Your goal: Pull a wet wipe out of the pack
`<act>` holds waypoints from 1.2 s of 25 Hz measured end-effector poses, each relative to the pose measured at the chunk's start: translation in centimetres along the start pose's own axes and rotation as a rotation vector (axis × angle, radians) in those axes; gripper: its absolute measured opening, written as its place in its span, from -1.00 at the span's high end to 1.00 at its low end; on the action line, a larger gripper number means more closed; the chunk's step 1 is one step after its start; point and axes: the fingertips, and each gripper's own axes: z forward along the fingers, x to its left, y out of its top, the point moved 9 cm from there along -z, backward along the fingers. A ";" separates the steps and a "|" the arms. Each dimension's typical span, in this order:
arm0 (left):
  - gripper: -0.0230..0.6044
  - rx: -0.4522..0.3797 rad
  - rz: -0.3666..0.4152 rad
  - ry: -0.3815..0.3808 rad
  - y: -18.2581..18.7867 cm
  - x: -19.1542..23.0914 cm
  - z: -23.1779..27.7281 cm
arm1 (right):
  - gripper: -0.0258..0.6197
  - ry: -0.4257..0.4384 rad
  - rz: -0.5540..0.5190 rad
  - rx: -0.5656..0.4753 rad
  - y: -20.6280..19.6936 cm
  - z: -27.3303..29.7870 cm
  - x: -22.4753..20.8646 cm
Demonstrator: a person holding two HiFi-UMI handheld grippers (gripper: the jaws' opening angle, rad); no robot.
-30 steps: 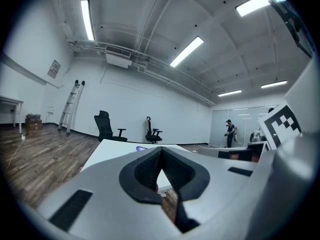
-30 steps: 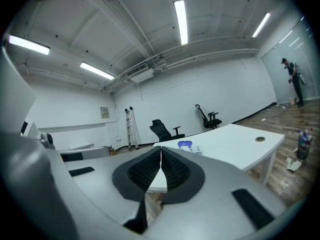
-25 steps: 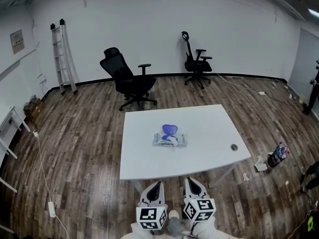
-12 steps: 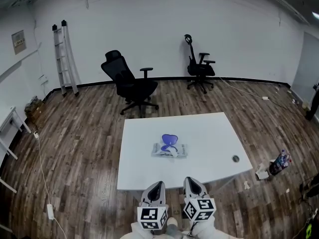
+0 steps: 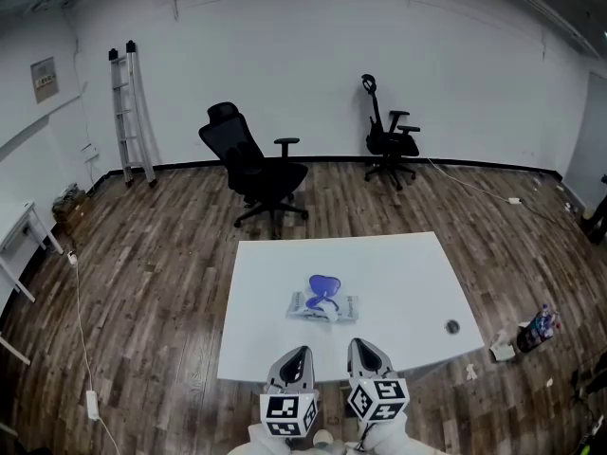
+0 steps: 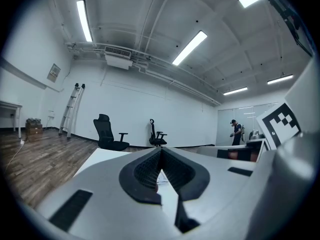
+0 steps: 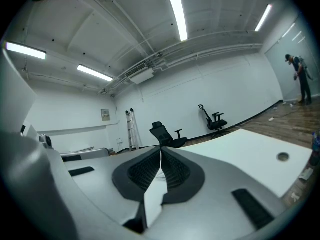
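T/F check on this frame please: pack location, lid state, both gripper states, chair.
1. The wet wipe pack lies on the white table. True.
2. The pack's purple lid is closed flat. False: it is flipped open.
3. The left gripper is shut with nothing in it. True.
4. The right gripper grips a wipe. False: it is shut and empty, near the table's near edge, short of the pack.
5. A black office chair stands on the floor beyond the table's far edge. True.
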 end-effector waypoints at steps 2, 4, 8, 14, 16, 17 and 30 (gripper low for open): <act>0.93 0.002 -0.003 0.006 -0.1 0.3 0.8 | 0.89 0.005 0.001 0.002 0.0 0.8 -0.5; 0.93 0.000 -0.004 0.013 -0.3 0.3 1.8 | 0.89 0.011 -0.002 0.005 0.1 1.5 -1.1; 0.93 0.002 -0.003 0.013 -0.1 0.1 4.1 | 0.89 0.018 -0.003 0.010 0.9 3.3 -2.6; 0.93 0.010 0.001 0.021 -0.2 0.1 6.3 | 0.89 0.026 0.002 0.021 1.2 5.2 -4.0; 0.93 0.010 0.001 0.026 -0.1 0.3 6.9 | 0.89 0.030 0.003 0.026 1.2 5.8 -4.3; 0.93 0.011 0.000 0.029 -0.1 0.3 7.2 | 0.89 0.032 0.004 0.029 1.2 6.1 -4.4; 0.93 0.040 0.002 0.026 -0.1 1.5 8.4 | 0.89 0.016 0.034 0.066 0.5 7.5 -4.3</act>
